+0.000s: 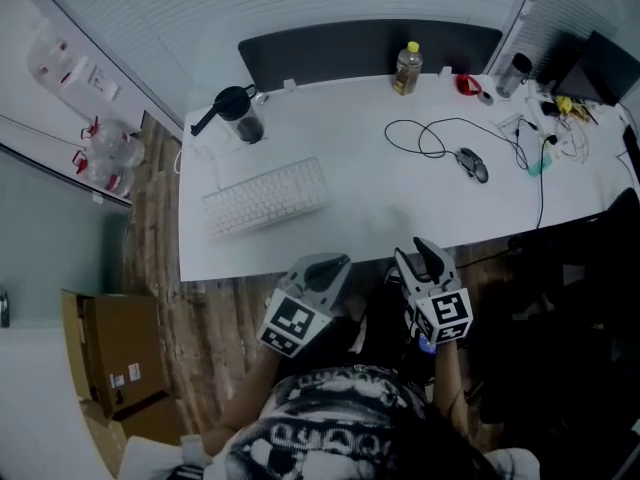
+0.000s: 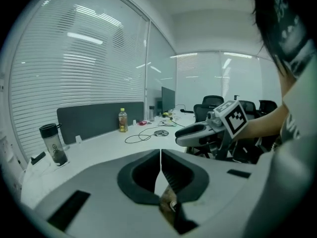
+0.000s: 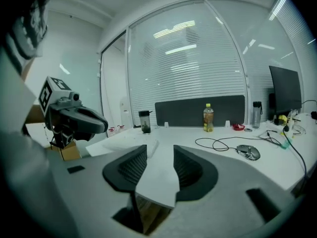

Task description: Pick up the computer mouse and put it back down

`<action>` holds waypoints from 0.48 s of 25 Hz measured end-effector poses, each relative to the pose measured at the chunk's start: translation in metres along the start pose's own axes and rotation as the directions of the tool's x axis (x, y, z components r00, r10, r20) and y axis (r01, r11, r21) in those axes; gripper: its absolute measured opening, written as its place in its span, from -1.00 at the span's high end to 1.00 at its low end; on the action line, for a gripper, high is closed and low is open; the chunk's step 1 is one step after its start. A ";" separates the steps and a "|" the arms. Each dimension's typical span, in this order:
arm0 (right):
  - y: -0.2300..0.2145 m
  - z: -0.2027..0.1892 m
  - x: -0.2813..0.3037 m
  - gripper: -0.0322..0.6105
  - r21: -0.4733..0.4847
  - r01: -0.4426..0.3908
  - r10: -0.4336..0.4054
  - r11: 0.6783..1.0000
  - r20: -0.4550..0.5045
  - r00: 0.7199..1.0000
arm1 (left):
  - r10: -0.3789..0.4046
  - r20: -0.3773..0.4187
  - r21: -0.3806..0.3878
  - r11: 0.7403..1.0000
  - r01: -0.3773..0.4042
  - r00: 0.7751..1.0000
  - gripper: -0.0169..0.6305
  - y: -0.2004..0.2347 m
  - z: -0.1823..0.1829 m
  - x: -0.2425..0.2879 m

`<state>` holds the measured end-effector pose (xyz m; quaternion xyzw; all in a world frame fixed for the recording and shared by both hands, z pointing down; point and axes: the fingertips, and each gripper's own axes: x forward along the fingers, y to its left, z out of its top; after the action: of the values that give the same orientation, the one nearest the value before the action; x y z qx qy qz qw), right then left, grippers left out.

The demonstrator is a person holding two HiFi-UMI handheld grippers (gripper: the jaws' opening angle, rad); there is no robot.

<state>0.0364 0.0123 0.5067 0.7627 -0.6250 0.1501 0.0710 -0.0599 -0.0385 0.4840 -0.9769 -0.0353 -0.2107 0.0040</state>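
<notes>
The grey computer mouse (image 1: 472,163) lies on the white desk (image 1: 370,213) at the right, its black cable looped behind it. It also shows far off in the right gripper view as the mouse (image 3: 249,152) and in the left gripper view as the mouse (image 2: 161,132). Both grippers hang in front of the desk's near edge, well short of the mouse. My left gripper (image 1: 335,264) has its jaws together with nothing between them (image 2: 161,157). My right gripper (image 1: 424,250) is open and empty, its jaws apart (image 3: 160,155).
A white keyboard (image 1: 265,197) lies at the desk's left front. A black shaker cup (image 1: 240,116), a yellow-capped bottle (image 1: 407,68), a metal flask (image 1: 514,74) and small clutter line the back edge. Cardboard boxes (image 1: 115,353) stand on the floor at the left.
</notes>
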 end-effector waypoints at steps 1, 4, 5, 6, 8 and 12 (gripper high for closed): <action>0.010 0.002 -0.003 0.40 -0.006 0.004 -0.004 1.000 0.009 1.000 | 0.000 0.000 -0.003 1.000 0.000 1.000 0.93 -0.001 -0.006 -0.010; 0.035 0.010 -0.014 0.52 -0.020 0.024 -0.024 1.000 0.035 0.999 | -0.001 0.006 -0.013 1.000 0.002 1.000 0.93 -0.003 -0.018 -0.035; 0.042 0.011 -0.018 0.59 -0.025 0.031 -0.030 0.999 0.040 0.999 | -0.003 0.010 -0.016 1.000 0.003 1.000 0.93 -0.004 -0.020 -0.042; 0.049 0.014 -0.021 0.64 -0.030 0.036 -0.034 0.999 0.046 0.998 | -0.005 0.015 -0.017 1.000 0.005 1.000 0.93 -0.005 -0.022 -0.048; 0.060 0.016 -0.027 0.71 -0.038 0.041 -0.039 0.998 0.057 0.998 | -0.008 0.027 -0.017 1.000 0.009 1.000 0.93 -0.007 -0.023 -0.058; 0.079 0.017 -0.033 0.89 -0.046 0.042 -0.039 0.998 0.063 0.997 | -0.011 0.041 -0.021 1.000 0.012 0.999 0.93 -0.012 -0.029 -0.073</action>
<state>-0.0442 0.0220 0.4743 0.7777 -0.6146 0.1103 0.0727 -0.1387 -0.0322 0.4808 -0.9807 -0.0387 -0.1913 -0.0080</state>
